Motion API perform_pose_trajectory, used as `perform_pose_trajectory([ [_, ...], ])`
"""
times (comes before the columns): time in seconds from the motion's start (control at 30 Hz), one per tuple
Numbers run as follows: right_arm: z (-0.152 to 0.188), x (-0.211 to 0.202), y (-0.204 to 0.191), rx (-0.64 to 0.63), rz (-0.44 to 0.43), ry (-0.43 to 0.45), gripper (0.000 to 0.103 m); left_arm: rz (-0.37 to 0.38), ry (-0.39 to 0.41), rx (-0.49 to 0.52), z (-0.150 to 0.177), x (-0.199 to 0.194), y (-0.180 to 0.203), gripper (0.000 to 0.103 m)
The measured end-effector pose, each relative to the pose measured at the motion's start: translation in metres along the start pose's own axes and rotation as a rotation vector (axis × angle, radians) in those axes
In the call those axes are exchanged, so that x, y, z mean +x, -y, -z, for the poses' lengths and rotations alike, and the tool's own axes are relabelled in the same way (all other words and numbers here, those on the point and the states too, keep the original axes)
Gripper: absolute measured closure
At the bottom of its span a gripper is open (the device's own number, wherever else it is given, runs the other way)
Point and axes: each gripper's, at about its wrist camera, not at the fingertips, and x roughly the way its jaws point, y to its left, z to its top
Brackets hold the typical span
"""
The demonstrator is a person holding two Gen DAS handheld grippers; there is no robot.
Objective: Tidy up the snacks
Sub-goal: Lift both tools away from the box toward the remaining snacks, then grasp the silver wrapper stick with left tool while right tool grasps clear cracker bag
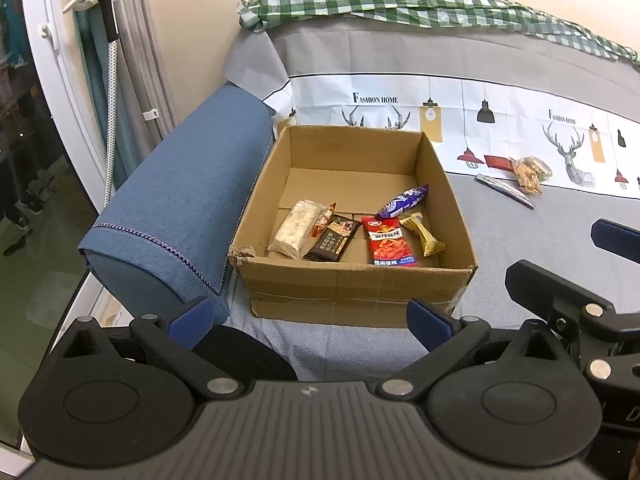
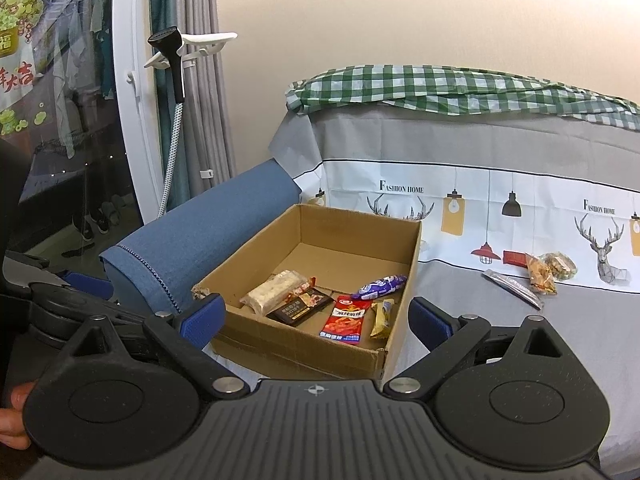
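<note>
An open cardboard box (image 1: 352, 284) (image 2: 304, 348) sits on the grey sofa seat beside the blue armrest. Inside lie several snacks: a pale bar (image 1: 294, 228) (image 2: 272, 288), a dark packet (image 1: 332, 238) (image 2: 300, 306), a red packet (image 1: 388, 240) (image 2: 346, 318), a purple packet (image 1: 404, 200) (image 2: 380, 285) and a gold candy (image 1: 422, 234) (image 2: 382, 316). More snacks lie loose on the seat to the right: an orange bag (image 1: 528, 172) (image 2: 546, 270) and a silver stick (image 1: 506, 190) (image 2: 514, 288). My left gripper (image 1: 310, 320) and right gripper (image 2: 316, 320) both hang open and empty in front of the box.
The blue armrest (image 1: 180, 208) (image 2: 200, 232) borders the box on the left. A printed sofa cover (image 1: 460, 116) and a green checked cloth (image 1: 400, 4) run along the backrest. A window, curtain and a steamer hose (image 1: 110, 80) stand at far left. The right gripper's body (image 1: 580, 312) shows in the left wrist view.
</note>
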Motion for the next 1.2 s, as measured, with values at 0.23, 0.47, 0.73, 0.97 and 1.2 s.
perform_pose_trajectory([
  [0.23,0.0,0.0,0.009,0.023,0.021,0.006,0.005,0.006,-0.007,0.022,-0.005,0.005,0.009,0.0],
  [0.47,0.004,0.002,0.03,0.071,0.059,0.007,0.005,0.023,-0.029,0.085,-0.019,0.018,0.034,0.0],
  [0.73,0.009,0.018,0.111,0.206,0.215,0.033,0.005,0.078,-0.094,0.085,-0.069,0.049,0.074,0.0],
  [0.97,0.02,0.081,0.238,0.344,0.346,-0.026,0.005,0.05,-0.164,-0.017,-0.13,0.098,0.088,0.0],
  [1.2,0.017,0.21,0.353,0.352,0.428,-0.058,0.004,-0.048,-0.183,-0.034,-0.171,0.148,0.091,0.0],
])
